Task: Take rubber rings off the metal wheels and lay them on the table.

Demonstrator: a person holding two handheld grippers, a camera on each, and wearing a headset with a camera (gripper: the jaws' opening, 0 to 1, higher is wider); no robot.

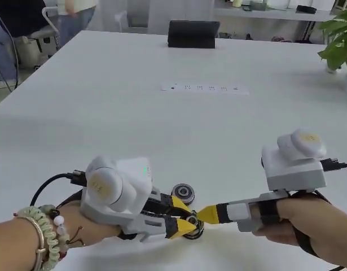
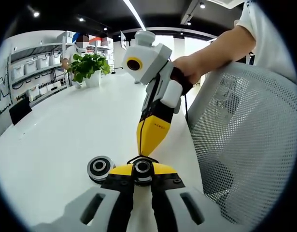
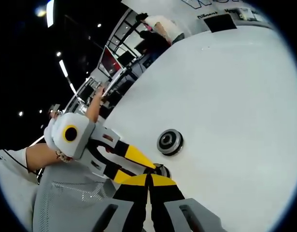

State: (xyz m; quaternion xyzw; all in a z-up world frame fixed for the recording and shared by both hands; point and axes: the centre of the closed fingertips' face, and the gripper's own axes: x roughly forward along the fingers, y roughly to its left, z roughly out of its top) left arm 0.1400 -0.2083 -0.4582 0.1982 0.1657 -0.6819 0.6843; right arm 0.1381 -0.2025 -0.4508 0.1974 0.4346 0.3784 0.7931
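The left gripper (image 1: 187,222) is clamped on a metal wheel (image 2: 142,168), holding it just above the white table (image 1: 162,124) near the edge closest to the person. The right gripper (image 1: 203,214) has its jaws pressed together with the tips touching that wheel's rim; whether they pinch its rubber ring is too small to tell. A second wheel (image 1: 183,192) lies flat on the table just beside them.

A large white W stands on the left wall (image 2: 4,89), the rest of its word cut off. Print on the right gripper's (image 2: 148,152) yellow jaw and on the strip (image 1: 204,87) on the counter (image 1: 105,113) is too small to read
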